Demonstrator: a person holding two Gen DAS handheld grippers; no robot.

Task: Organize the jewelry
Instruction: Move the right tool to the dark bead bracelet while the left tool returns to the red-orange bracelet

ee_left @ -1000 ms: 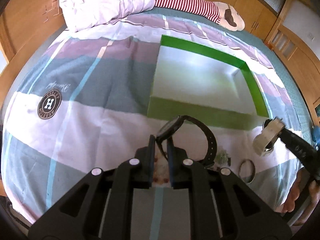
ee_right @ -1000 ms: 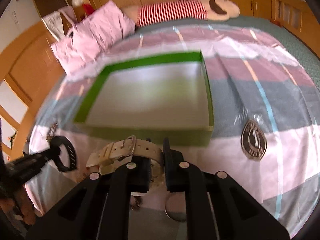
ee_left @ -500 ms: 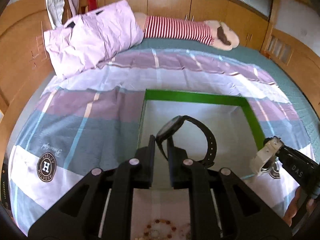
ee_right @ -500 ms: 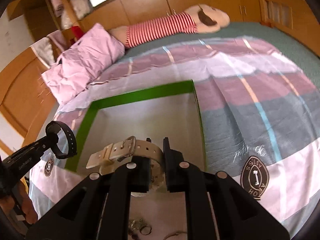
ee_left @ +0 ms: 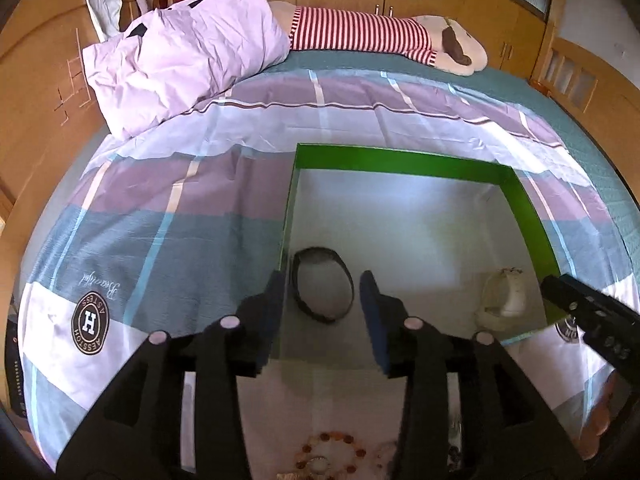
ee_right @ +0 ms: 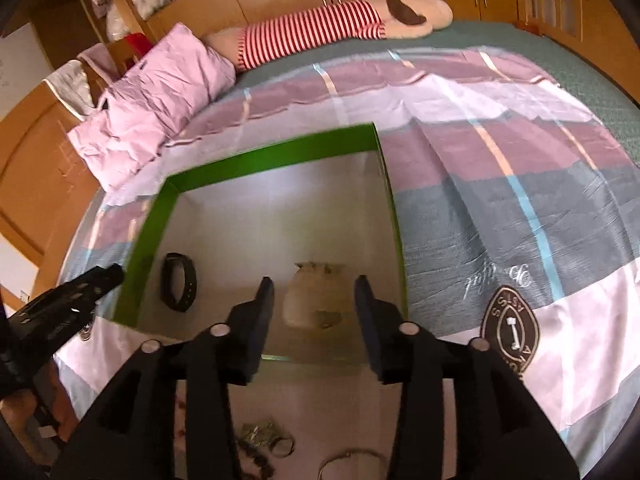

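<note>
Both watches now lie inside the green box (ee_left: 404, 162) on the bed (ee_left: 160, 240), set well apart, likely so neither scratches the other. The black watch (ee_left: 323, 289) sits near the box's left wall, close to its near edge; its band is a smooth closed loop. The cream watch (ee_right: 316, 300), with a pale strap and metal buckle, rests by the right wall. The left gripper (ee_left: 322, 304) and right gripper (ee_right: 314, 308) are opening, nothing pinched. A bead bracelet (ee_left: 330, 454) and rings (ee_right: 266, 440) wait on the bed before the box.

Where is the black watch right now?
The black watch lies inside the green box, near its left wall in the left wrist view, apart from the cream watch.
</note>
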